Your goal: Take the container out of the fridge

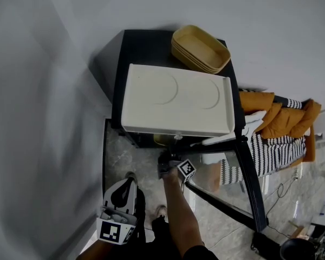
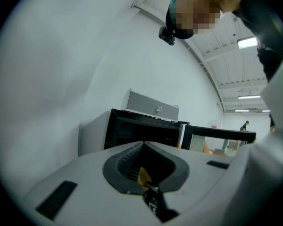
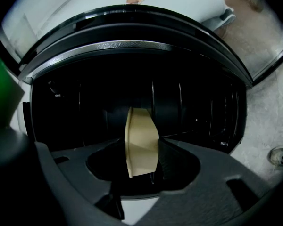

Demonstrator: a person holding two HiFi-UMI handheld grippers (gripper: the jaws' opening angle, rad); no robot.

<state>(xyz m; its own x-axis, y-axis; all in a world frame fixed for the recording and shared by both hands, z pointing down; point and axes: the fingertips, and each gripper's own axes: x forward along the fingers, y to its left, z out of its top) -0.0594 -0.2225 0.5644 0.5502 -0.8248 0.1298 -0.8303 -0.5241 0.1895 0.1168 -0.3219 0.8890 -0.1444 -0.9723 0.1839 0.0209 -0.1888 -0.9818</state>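
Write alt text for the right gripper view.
The right gripper grips a beige container between its jaws, at the mouth of the dark, open fridge. The fridge's black rim arcs across the top; pale floor shows at the right.

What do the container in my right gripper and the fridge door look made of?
The container is likely plastic or pressed fibre: matte beige, thin moulded rim, no gloss. The fridge door seems to be glass in a black frame, since floor and striped cushion show through the pane.
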